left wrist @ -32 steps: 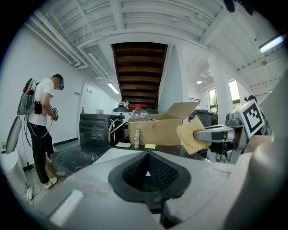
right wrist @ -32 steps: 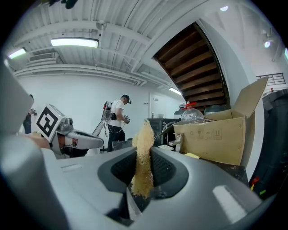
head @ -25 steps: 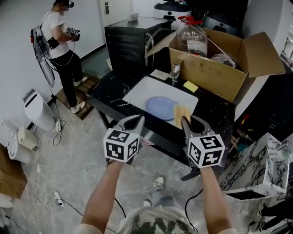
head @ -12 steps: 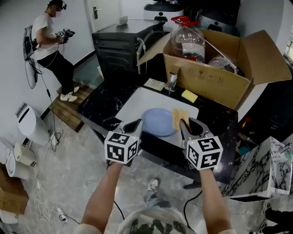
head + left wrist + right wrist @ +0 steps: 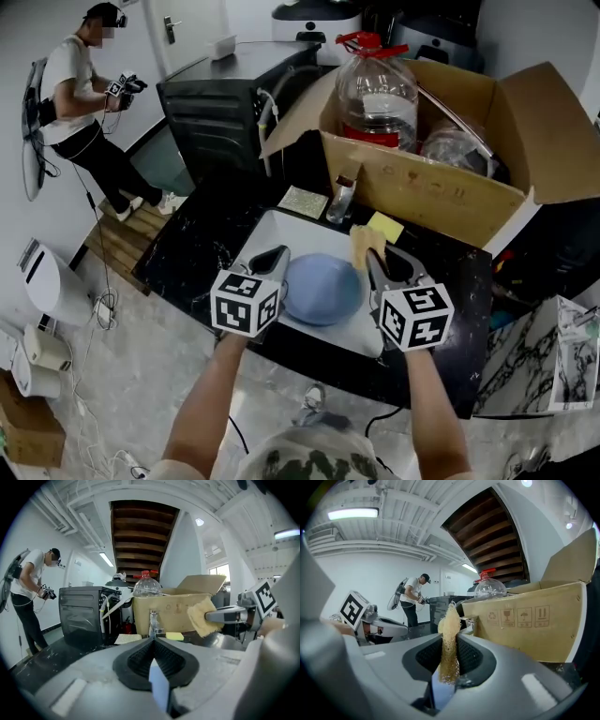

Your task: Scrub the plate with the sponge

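Two hand-held grippers hover side by side above the near edge of the sink (image 5: 265,231), neither one touching the plate (image 5: 322,291).

1. Right gripper (image 5: 375,255): the jaws are clamped on the sponge (image 5: 364,242). The right gripper view shows the sponge pinched edge-on between the pads, with most of its body standing out past the jaw tips. This grip probably leaves a free working end that can reach the plate ahead of the jaws.

2. Left gripper (image 5: 274,255): the jaws are closed together with nothing gripped. It points level toward the faucet (image 5: 153,623), and the plate lies below its line of sight. It sits just beside the plate's left rim, probably placed to steady the plate during scrubbing.

3. Plate: it lies flat in the white sink basin, face up, between the two grippers as the head view shows them. The basin probably keeps it from sliding far under pressure.

4. Status: scrubbing is judged not yet begun, since the sponge is held in the air above the plate's far right edge. The next move calls for lowering the sponge onto the plate surface.

5. Clearance: a cardboard box (image 5: 422,192) stands close behind the sink, so forward reach is limited.
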